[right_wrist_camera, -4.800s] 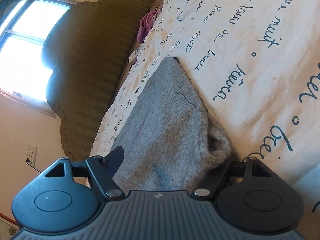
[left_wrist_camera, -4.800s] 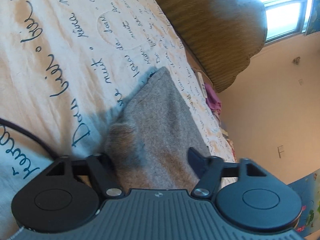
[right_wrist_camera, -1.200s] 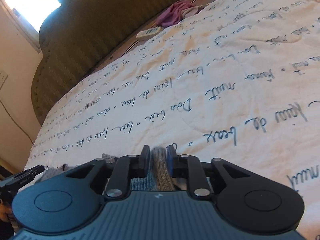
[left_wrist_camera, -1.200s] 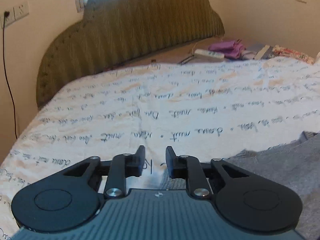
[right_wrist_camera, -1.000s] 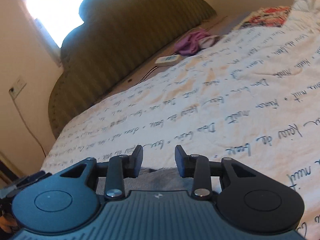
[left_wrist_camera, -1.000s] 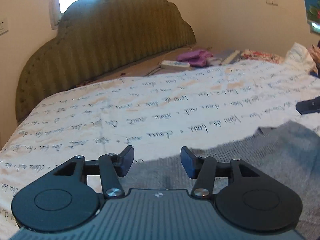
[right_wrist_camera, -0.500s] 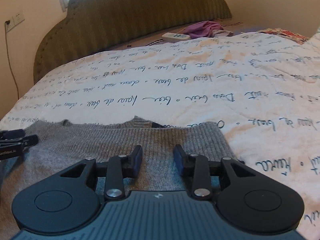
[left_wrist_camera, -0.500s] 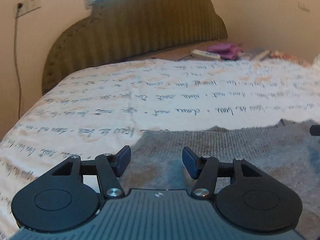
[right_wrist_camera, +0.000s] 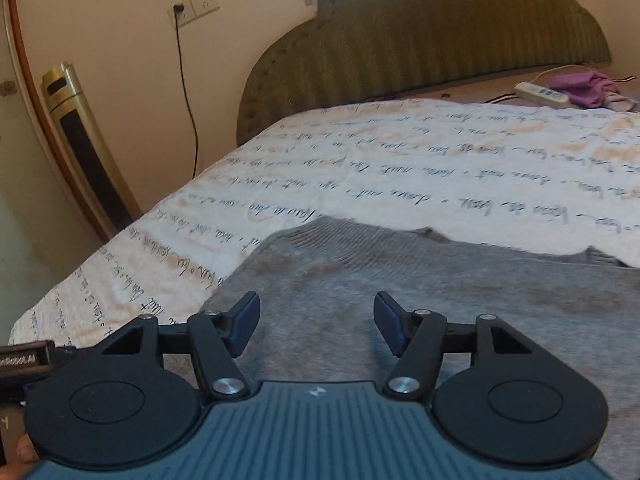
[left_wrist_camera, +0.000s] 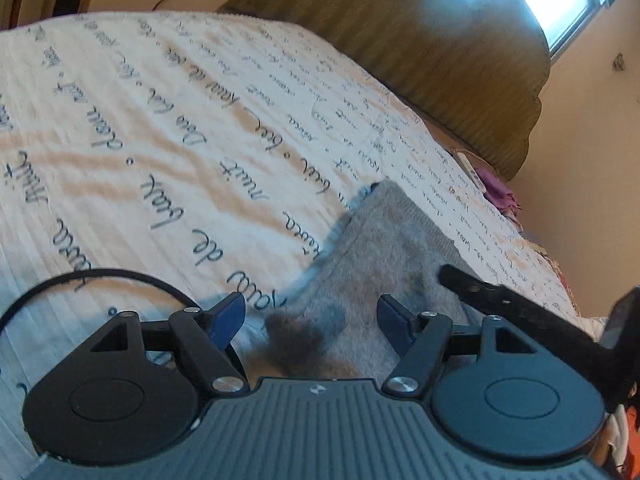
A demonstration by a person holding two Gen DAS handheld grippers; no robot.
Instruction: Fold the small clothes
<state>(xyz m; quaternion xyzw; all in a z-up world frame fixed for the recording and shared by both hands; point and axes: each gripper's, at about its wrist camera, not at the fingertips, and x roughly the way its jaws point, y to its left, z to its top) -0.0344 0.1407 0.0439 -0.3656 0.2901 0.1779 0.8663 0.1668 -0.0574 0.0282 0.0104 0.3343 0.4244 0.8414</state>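
Note:
A grey knit garment lies flat on a cream bedspread printed with dark script. My left gripper is open and empty, low over the garment's near end, where a bunched darker fold sits between the fingers. The right gripper's finger reaches in from the right over the garment. In the right wrist view the garment spreads wide below my right gripper, which is open and empty just above the fabric.
A green ribbed headboard stands at the bed's far end. A white power strip and purple cloth lie near it. A gold tower fan and a wall socket are at the left. A black cable curves over the bedspread.
Both grippers opened and let go of the garment, which now lies flat. The left gripper swung to view the garment lengthwise; the right moved left over the garment's middle.

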